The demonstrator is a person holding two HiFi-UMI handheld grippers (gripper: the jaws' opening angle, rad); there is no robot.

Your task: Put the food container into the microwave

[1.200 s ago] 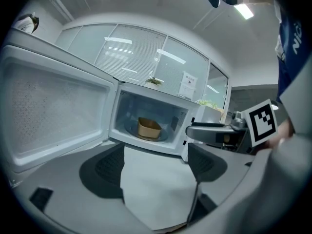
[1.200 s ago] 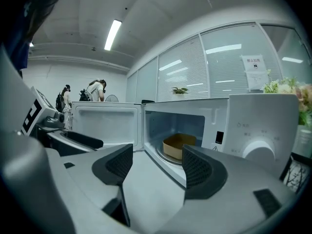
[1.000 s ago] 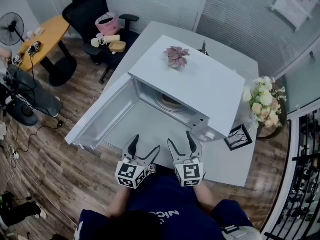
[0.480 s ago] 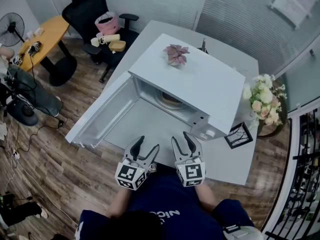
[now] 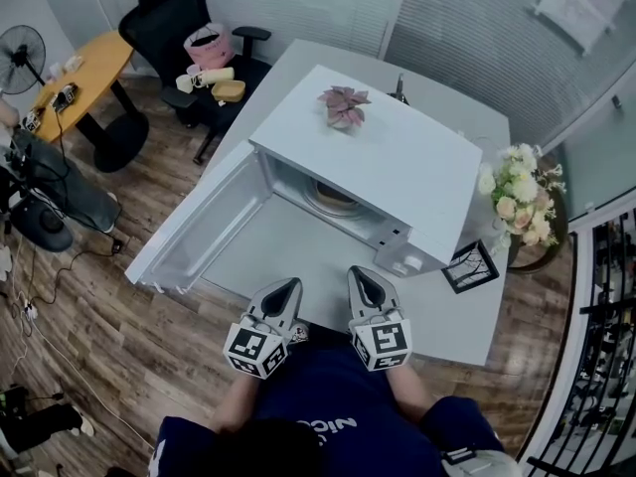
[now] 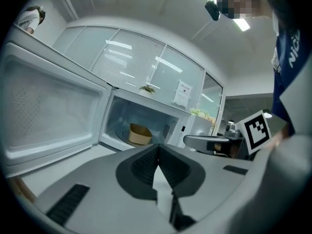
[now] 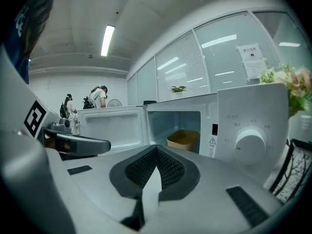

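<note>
Fingers [image 7: 144, 168] pressing together, empty, on right gripper [image 5: 361, 277] and left gripper [image 5: 289, 287] | food container [image 7: 183, 139] sitting upright, mouth up, inside microwave [image 5: 397, 167] at 12 o'clock | door [image 5: 194, 237] standing open at 10 o'clock

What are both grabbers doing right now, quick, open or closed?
Left gripper: closed, holding nothing.
Right gripper: closed, holding nothing.

The food container [image 5: 333, 200] sits inside the open microwave [image 5: 397, 157].

Microwave [image 5: 397, 167] smooth semi-gloss white, container [image 7: 183, 139] matt paper-like brown, floor [image 5: 99, 336] wood planks.
</note>
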